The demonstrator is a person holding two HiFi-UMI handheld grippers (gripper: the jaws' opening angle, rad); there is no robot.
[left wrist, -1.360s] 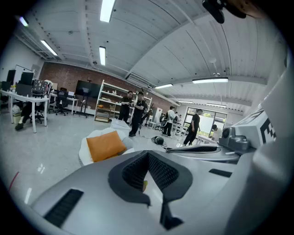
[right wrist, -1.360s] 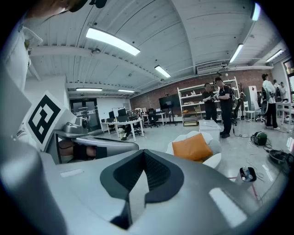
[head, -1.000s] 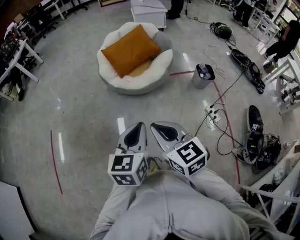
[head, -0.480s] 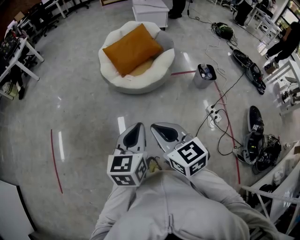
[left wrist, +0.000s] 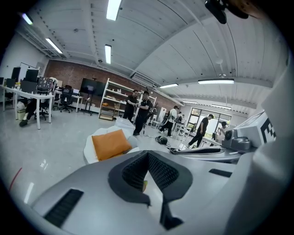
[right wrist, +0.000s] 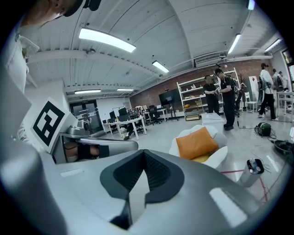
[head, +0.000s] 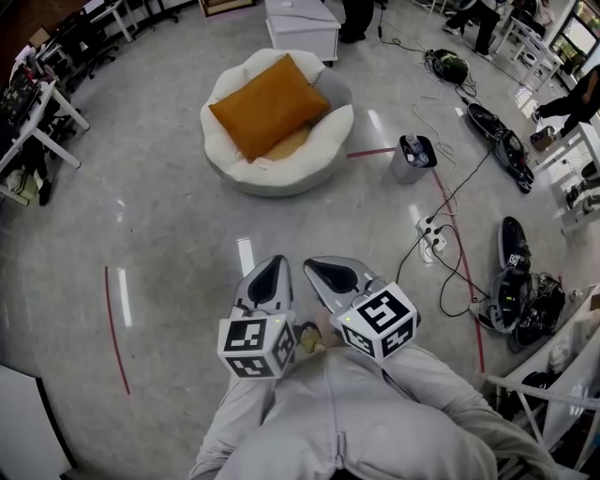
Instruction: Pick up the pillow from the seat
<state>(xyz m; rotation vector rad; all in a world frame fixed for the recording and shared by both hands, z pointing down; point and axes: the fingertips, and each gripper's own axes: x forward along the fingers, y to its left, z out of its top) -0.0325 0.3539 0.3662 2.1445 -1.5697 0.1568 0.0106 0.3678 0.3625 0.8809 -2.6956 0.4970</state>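
An orange pillow point(head: 267, 104) lies tilted in a round white cushioned seat point(head: 234, 170) on the floor, well ahead of me. Both gripper views also catch the pillow point(left wrist: 109, 144) point(right wrist: 196, 142) at a distance. My left gripper point(head: 273, 266) and right gripper point(head: 313, 267) are held side by side close to my body, jaws shut with nothing between them, pointing toward the seat.
A small grey bin point(head: 412, 157) stands right of the seat. Cables, a power strip point(head: 430, 233) and black gear lie along the right. A white cabinet point(head: 302, 23) stands behind the seat, desks point(head: 42, 108) at the left. People stand at the far end.
The seat and pillow have slid slightly down and right in the head view as I come nearer. Both grippers stay shut, side by side.
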